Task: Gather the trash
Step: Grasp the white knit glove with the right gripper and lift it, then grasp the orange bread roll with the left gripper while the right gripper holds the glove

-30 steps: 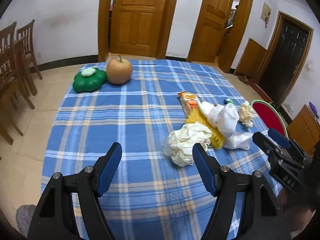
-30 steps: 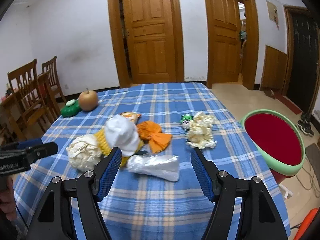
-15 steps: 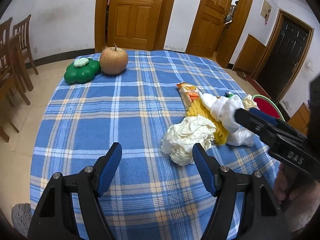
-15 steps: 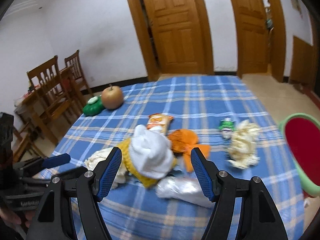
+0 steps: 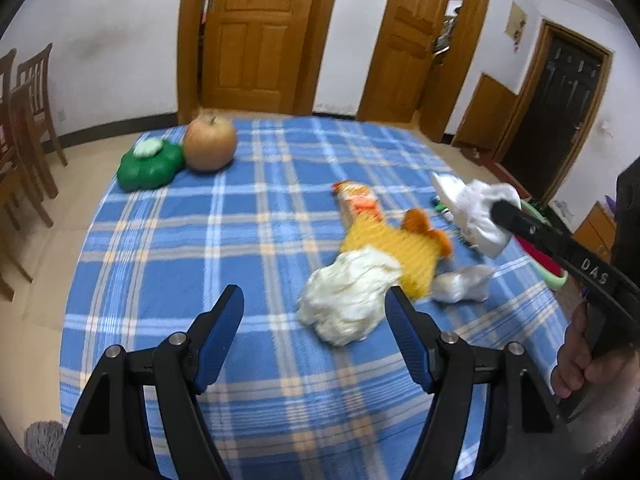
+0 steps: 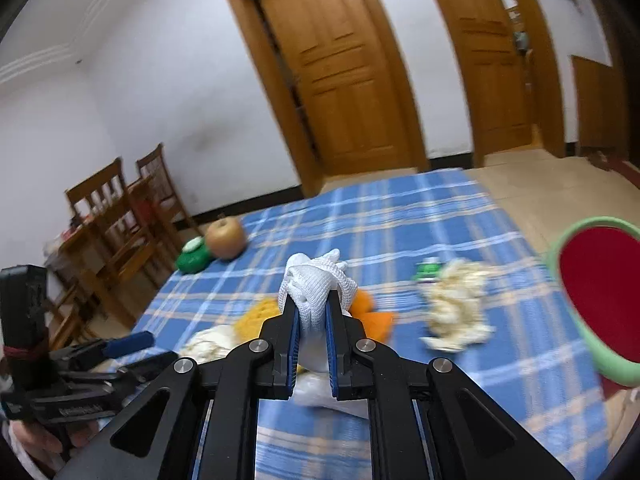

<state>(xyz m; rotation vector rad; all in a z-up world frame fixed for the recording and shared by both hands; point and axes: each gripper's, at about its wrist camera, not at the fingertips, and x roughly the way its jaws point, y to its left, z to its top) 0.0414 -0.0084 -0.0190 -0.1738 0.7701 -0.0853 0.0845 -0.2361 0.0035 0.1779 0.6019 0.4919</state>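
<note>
Our right gripper (image 6: 312, 312) has just snapped shut on the white knitted glove (image 6: 318, 280), where a second ago its jaws stood wide over the pile, and the glove is now lifted off the yellow mesh (image 5: 394, 254) it lay on, hanging clear above the table (image 5: 168, 248) toward its right edge. We read that as the first piece of trash secured, with the carry to the red bin (image 6: 592, 292) (green-rimmed, standing off the table's right edge) as the likely next step. Our left gripper (image 5: 314, 330) has hardly moved: its jaws are spread wide with nothing between them, low over the near edge, just short of the crumpled cream paper (image 5: 348, 300). The left wrist view gives us what the right cannot: the glove seen from the side, dangling from the right gripper's tip, plus the orange snack wrapper (image 5: 358, 202) and the clear plastic scrap (image 5: 462, 284) that lie beside the mesh. The right wrist view in turn shows the pads pinching the glove's cuff from both sides, the frayed pale wad (image 6: 458, 308) and small green item (image 6: 428, 270) near the right edge, and the bin's full mouth, of which the left view catches only a sliver. The apple (image 5: 210, 143) and green lidded container (image 5: 150, 162) sit touching at the far left corner, and we judge them not to be trash
</note>
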